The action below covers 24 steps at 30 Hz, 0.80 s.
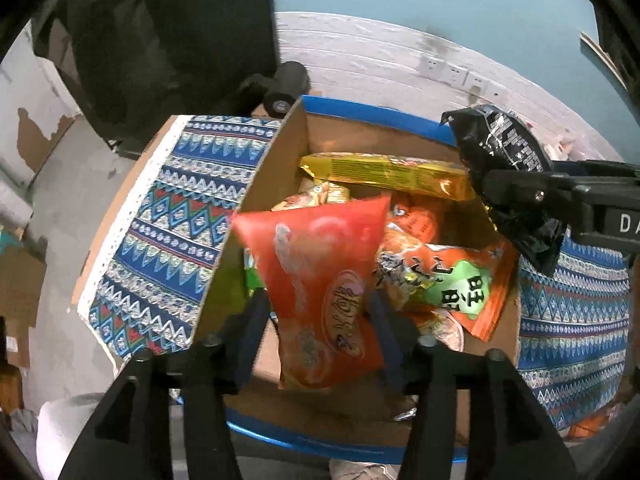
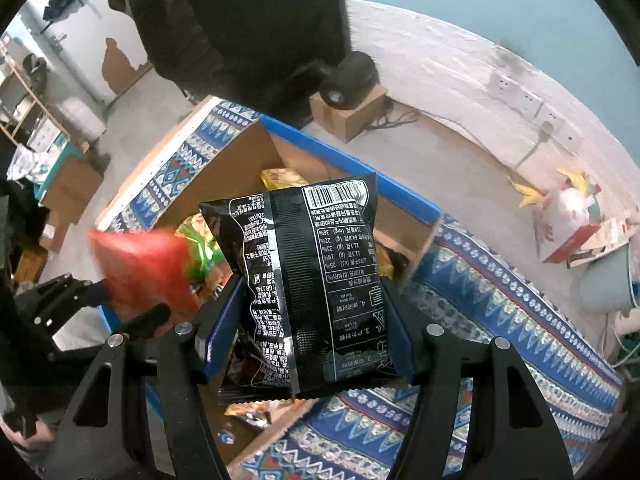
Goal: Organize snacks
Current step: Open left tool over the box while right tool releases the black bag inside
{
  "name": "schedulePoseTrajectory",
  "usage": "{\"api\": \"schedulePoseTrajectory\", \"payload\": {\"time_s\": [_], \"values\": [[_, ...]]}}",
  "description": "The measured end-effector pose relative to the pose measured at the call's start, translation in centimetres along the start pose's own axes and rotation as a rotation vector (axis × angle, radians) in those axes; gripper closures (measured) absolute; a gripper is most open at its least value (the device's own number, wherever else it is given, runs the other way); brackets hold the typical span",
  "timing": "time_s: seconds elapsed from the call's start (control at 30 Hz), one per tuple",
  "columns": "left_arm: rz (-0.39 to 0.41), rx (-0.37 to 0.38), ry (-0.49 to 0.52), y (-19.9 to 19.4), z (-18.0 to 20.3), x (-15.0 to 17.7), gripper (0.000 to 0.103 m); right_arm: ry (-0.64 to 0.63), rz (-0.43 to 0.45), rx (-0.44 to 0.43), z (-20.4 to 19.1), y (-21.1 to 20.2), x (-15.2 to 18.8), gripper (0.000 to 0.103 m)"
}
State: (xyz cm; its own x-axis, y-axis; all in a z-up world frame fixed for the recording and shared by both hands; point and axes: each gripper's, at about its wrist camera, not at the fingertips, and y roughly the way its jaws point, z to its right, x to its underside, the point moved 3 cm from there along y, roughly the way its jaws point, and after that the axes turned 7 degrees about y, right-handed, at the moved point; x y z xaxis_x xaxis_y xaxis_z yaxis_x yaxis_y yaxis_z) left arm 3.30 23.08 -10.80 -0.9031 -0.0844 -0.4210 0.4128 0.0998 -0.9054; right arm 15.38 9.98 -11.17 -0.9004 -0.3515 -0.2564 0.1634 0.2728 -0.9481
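My left gripper point(image 1: 316, 312) is shut on a red snack bag point(image 1: 320, 264) and holds it above an open cardboard box point(image 1: 360, 132) with blue-edged flaps. The box holds a yellow packet point(image 1: 384, 174), an orange bag with a green label point(image 1: 448, 280) and other snacks. My right gripper point(image 2: 312, 300) is shut on a black snack bag point(image 2: 308, 280), also over the box point(image 2: 288, 152). The black bag and right gripper show at the right in the left wrist view point(image 1: 504, 168). The red bag shows blurred at the left in the right wrist view point(image 2: 140, 268).
The box stands on a blue patterned cloth point(image 2: 500, 308) over a table. A black camera point(image 2: 348, 80) sits on a small cardboard box beyond it. A dark panel point(image 1: 172, 40) stands at the back left. Wall sockets point(image 2: 520, 100) and a red-white package point(image 2: 572, 224) are to the right.
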Motion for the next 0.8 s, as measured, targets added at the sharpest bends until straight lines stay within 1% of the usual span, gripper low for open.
{"api": "schedulePoseTrajectory", "payload": {"time_s": [0.03,0.07,0.2,0.27,0.33,0.5,0.57,0.63,0.8], "values": [[0.008,-0.011,-0.001,-0.2,-0.2,0.0,0.037,-0.003,-0.002,-0.002,-0.3,0.2,-0.1,0.038],[0.015,-0.021,-0.001,-0.4,-0.3,0.0,0.033,-0.006,-0.003,-0.003,-0.5,0.3,-0.2,0.038],[0.035,-0.051,0.005,-1.4,-0.7,-0.1,0.029,-0.017,-0.006,-0.012,-1.3,0.7,-0.5,0.038],[0.039,-0.062,0.002,-1.9,-0.8,-0.1,0.025,-0.024,0.007,-0.023,-1.7,0.6,-0.6,0.037],[0.049,-0.067,0.000,-2.4,-0.8,-0.1,0.024,-0.027,0.018,-0.034,-2.0,0.2,-0.7,0.034],[0.074,-0.070,0.002,-3.9,-0.6,-0.1,0.021,-0.013,0.061,-0.048,-1.8,-1.9,-0.7,0.032],[0.086,-0.071,-0.002,-4.5,-0.5,-0.2,0.017,-0.005,0.077,-0.043,-1.4,-3.0,-0.5,0.029],[0.102,-0.072,0.004,-5.1,-0.1,-0.2,0.017,0.008,0.095,-0.036,-0.8,-4.1,-0.1,0.026],[0.130,-0.100,0.045,-6.6,1.1,-0.3,0.016,0.027,0.138,-0.009,0.7,-6.9,1.3,0.024]]}}
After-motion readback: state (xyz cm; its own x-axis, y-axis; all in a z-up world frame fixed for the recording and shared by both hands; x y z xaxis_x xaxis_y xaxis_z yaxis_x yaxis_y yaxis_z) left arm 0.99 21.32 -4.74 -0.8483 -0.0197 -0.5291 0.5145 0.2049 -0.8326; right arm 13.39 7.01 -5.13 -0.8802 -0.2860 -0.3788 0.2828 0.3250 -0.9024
